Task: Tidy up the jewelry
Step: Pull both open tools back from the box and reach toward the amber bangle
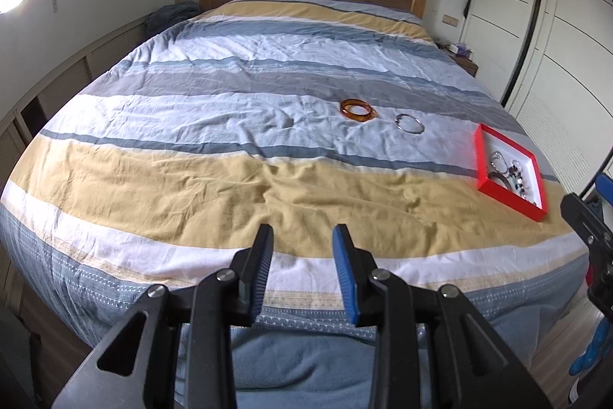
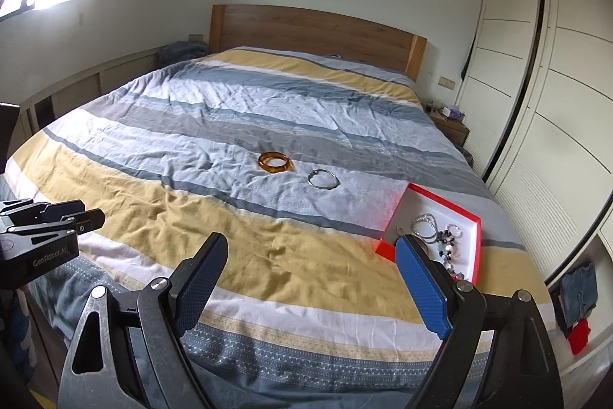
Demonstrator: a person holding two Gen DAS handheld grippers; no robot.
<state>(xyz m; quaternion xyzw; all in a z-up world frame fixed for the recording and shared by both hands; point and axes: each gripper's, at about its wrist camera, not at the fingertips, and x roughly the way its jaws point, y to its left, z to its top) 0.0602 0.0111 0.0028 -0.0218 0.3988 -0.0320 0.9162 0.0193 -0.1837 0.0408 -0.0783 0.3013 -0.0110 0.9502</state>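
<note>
- Both grippers are hovering over the near end of the bed (image 1: 161,186), nothing in either one.
- The left gripper (image 1: 302,244) is sitting with its jaws partly apart, only bedspread showing through the gap.
- The right gripper (image 2: 310,255) is standing wide and empty, with its blue finger (image 2: 419,288) covering the near corner of the red box (image 2: 442,200) in its own view.
- The amber bangle (image 1: 358,110) and the silver bangle (image 1: 410,122) are lying loose on the spread, near each other and apart from the box, so the sorting looks unfinished.
- The box is already holding a heap of bracelets (image 2: 440,236). Dropping another ring in from height could be bouncing it back out, or tangling it in the beads.
- The spread is soft and wrinkled. Pads pressing down on a bangle could be pinching cloth along with it, dragging the fabric and shifting the other bangle.
- The silver one looks thin and flat to the cloth, so I judge it the likelier to slip out of a shallow pinch.
- The box is resting close to the right edge of the bed. A nudge from the right gripper could be tipping it or sliding it off.
- With both tools heading for the same small area, they could be knocking together.
</note>
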